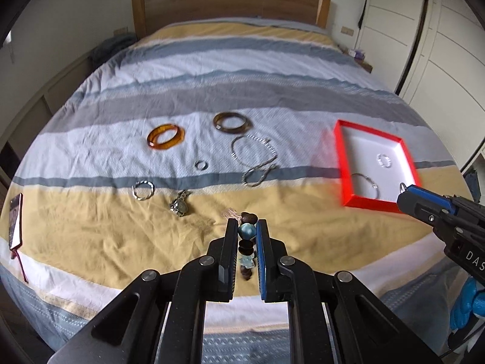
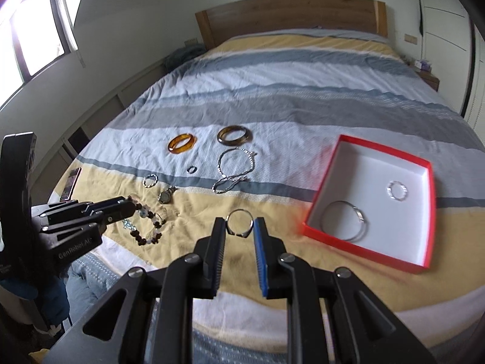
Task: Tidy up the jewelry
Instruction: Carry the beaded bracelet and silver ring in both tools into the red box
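Striped bedding (image 1: 212, 69) in yellow, grey-blue and white fills the left wrist view, with jewelry spread across it. The left gripper (image 1: 246, 230) pinches a beaded bracelet (image 1: 246, 231) between its fingers, a blue bead and dark brown beads showing in the gap. Beyond it lie a watch (image 1: 179, 204), a twisted silver ring (image 1: 143, 189), a small ring (image 1: 201, 164), an amber bangle (image 1: 165, 136), a brown bangle (image 1: 232, 122) and a silver chain (image 1: 256, 159). A red box (image 1: 342, 157) with a white floor sits to the right, holding a thin silver bangle (image 1: 365, 185) and a sparkly ring (image 1: 384, 160). The right gripper (image 1: 404, 192) reaches in just beside the box's near corner, with a metal ring (image 1: 403, 186) at its tip. A phone (image 1: 15, 217) lies at the bed's left edge.

From the right wrist, the right gripper (image 2: 240, 226) is closed on the metal ring (image 2: 239, 223), holding it upright between its fingertips above the yellow stripe. The red box (image 2: 315, 209) lies near, to the right, with the thin silver bangle (image 2: 345, 220) and sparkly ring (image 2: 397, 190) inside. To the left, the left gripper (image 2: 128, 209) grips the beaded bracelet (image 2: 148, 221), whose loop hangs down to the bedding (image 2: 288, 106). The watch (image 2: 166, 196), both bangles and the silver chain (image 2: 235, 168) lie beyond.
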